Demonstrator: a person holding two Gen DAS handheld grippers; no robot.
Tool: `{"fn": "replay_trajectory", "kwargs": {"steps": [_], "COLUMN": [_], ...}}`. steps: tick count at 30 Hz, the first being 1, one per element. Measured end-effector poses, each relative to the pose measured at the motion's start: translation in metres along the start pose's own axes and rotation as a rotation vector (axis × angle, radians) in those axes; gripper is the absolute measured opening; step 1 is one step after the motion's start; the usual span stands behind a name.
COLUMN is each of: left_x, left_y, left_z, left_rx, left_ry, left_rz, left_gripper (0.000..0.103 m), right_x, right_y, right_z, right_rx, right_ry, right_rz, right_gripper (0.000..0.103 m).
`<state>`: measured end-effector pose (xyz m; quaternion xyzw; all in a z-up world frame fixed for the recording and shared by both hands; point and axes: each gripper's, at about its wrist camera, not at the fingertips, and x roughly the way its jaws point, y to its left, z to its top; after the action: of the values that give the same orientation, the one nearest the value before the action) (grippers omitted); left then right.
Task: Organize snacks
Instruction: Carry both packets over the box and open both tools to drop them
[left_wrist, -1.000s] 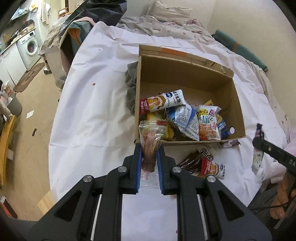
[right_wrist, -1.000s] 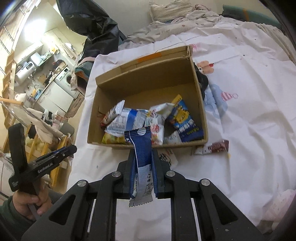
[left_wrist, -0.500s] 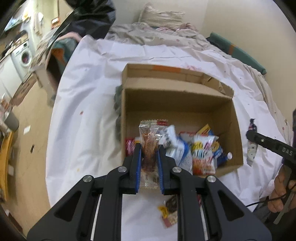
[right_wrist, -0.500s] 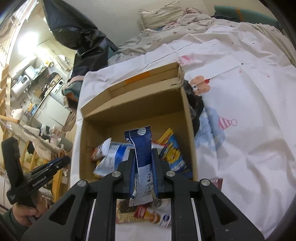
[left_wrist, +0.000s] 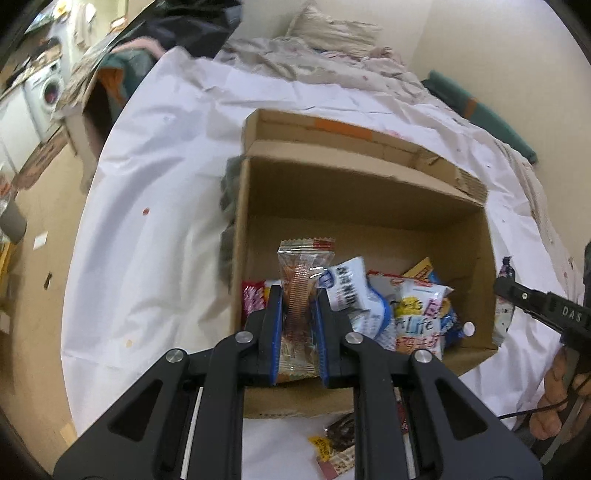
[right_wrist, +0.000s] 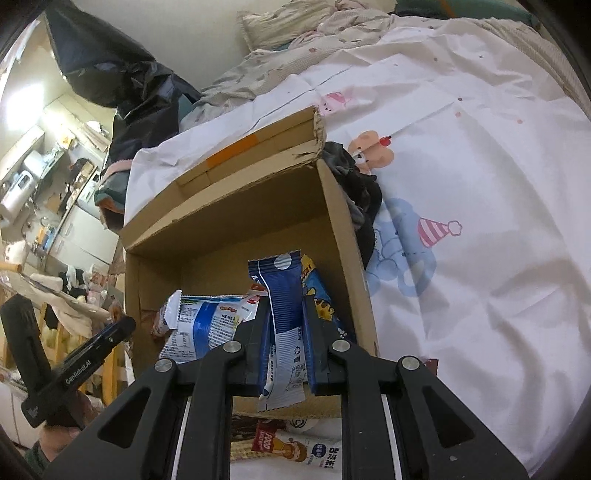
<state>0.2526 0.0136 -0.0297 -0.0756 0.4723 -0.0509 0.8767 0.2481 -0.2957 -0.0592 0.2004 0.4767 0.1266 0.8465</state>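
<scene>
Blue-padded jaws of the left gripper pinch a clear snack packet with a brown ribbed filling, holding it upright above the near-left corner of the open cardboard box. Its crimped top edge carries a red strip. Just right of it inside the box lie a white-and-blue bag and a pale bag printed "Life", heaped along the near wall; a red-and-pink packet lies against the left wall. Outside the near wall, on the white sheet, a dark wrapper with a yellow tag lies under the gripper body.

The right gripper clamps a blue-and-white sachet upright over the near-right part of the same box, its torn lower end hanging below the fingers. Left of it a white-and-blue bag lies in the box, and a blue-and-yellow packet leans against the right wall. In front of the box, a packet marked "FOOD" lies on the cartoon-printed bedsheet. Dark crumpled cloth sits against the box's right outer wall.
</scene>
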Motion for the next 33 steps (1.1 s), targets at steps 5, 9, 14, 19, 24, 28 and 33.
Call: {"fn": "replay_trajectory", "kwargs": {"steps": [5,9,14,19,24,28,33], "left_x": [0.006,0.003,0.0,0.005,0.004,0.001,-0.014], "left_y": [0.001,0.004,0.003,-0.001,-0.003,-0.01,-0.019], "left_z": [-0.004,-0.002,-0.002,-0.005,-0.007,-0.009,-0.01], "left_rx": [0.003,-0.032,-0.022,-0.002,0.01,0.033,0.069], "left_ry": [0.031,0.032,0.022,0.037,0.035,0.035,-0.028], "left_rz": [0.03,0.015,0.022,0.028,0.038,0.018,0.077], "left_gripper": [0.014,0.014,0.015,0.016,0.018,0.057,0.085], "right_x": [0.011,0.013,0.017,0.018,0.018,0.016,0.014], "right_y": [-0.001,0.0,-0.004,-0.003,-0.004,0.0,0.009], "right_z": [-0.002,-0.004,-0.006,-0.008,-0.009,-0.011,-0.012], "right_rx": [0.001,-0.017,-0.001,-0.003,-0.001,-0.017,-0.054], "right_ry": [0.035,0.04,0.051,0.062,0.065,0.048,0.038], "right_rz": [0.0,-0.019,-0.042,-0.042,-0.046,-0.062,-0.034], "right_gripper": [0.017,0.017,0.018,0.02,0.02,0.057,0.079]}}
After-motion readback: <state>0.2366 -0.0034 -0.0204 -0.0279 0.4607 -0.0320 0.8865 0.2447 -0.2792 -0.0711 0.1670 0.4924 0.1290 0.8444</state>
